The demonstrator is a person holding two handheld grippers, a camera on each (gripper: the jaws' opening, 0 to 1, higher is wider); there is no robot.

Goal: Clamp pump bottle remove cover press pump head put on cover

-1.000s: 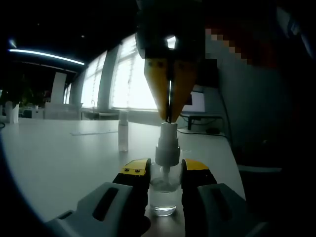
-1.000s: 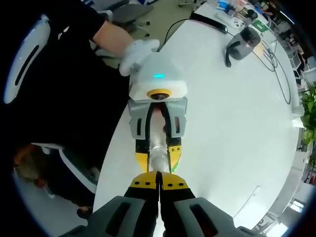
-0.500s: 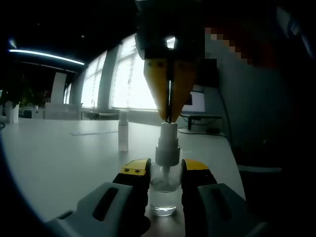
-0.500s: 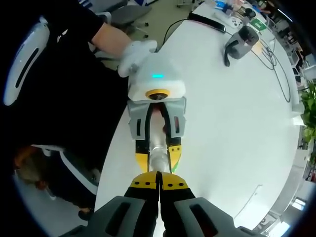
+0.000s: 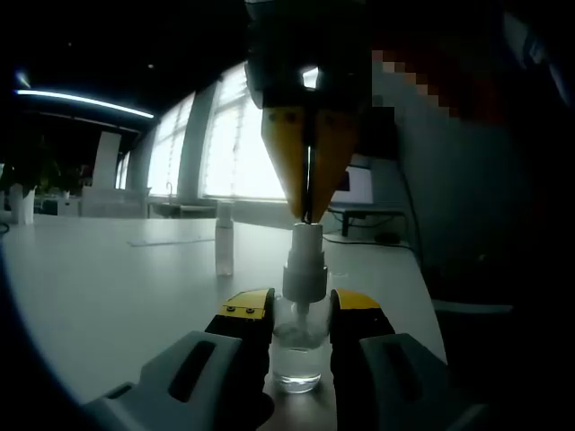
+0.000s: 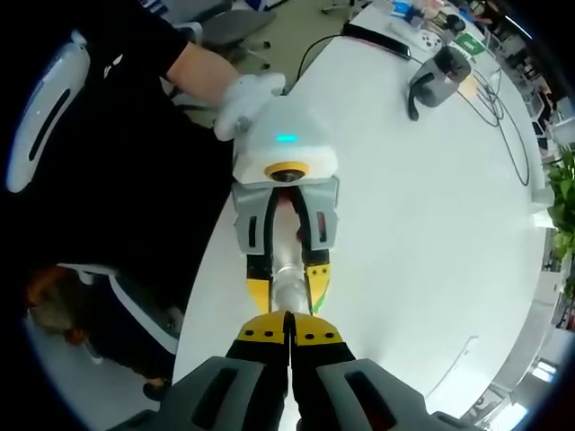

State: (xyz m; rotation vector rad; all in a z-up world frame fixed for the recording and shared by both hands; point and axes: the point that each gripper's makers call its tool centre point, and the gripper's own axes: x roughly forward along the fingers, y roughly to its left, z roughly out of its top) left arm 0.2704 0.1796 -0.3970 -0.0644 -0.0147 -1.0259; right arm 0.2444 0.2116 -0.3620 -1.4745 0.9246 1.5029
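Fingers of the left gripper (image 5: pixel 301 314), grey with yellow tips, are closed snug on both sides of the small clear plastic pump bottle (image 5: pixel 297 355), which stands upright on the white table (image 5: pixel 117 287) near its edge. Right gripper (image 5: pixel 308 214) comes down from above, its yellow jaws pressed together with nothing between them, tips touching the top of the bottle's white pump head (image 5: pixel 304 265). Slim translucent cover (image 5: pixel 224 238) stands upright on the table further back, well apart from the bottle
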